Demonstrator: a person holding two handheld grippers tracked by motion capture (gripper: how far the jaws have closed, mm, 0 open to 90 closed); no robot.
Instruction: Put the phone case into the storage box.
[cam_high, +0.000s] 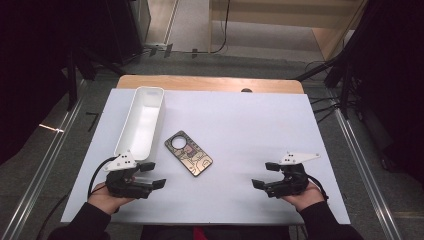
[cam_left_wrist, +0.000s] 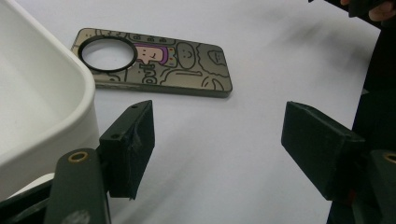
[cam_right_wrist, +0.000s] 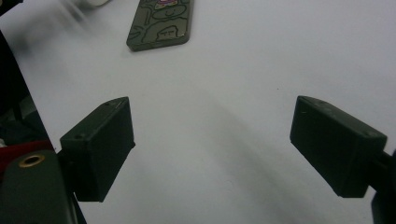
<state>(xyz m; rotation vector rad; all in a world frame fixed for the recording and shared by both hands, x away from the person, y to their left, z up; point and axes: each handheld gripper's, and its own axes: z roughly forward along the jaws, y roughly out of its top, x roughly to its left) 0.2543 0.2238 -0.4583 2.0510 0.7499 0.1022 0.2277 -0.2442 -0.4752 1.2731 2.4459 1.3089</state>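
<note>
Landmark: I take the phone case (cam_high: 188, 153) as my reference; it lies flat, decorated side up, near the middle of the white table top (cam_high: 250, 125).
Phone case, detail: in my left gripper view the phone case (cam_left_wrist: 159, 63) shows a round black-rimmed camera hole at one end and cartoon line drawings over an olive-brown ground, with a purple patch beside the hole.
White tray: a long, narrow tray (cam_high: 141, 121) stands just left of the phone case, apart from it, running away from me toward the far edge of the table; its inside looks bare.
Left gripper: my left gripper (cam_high: 152, 175) sits near the phone case, on its near left side, close to the tray's near end; its jaws are spread wide with nothing between them, released.
Right gripper: my right gripper (cam_high: 265, 175) rests well apart from the phone case, on its near right side; its jaws are likewise spread and grasp nothing.
Right gripper view: the phone case (cam_right_wrist: 161, 23) lies beyond and to the left of the jaws, untouched.
Hands: each gripper is held from the near table edge.
</note>
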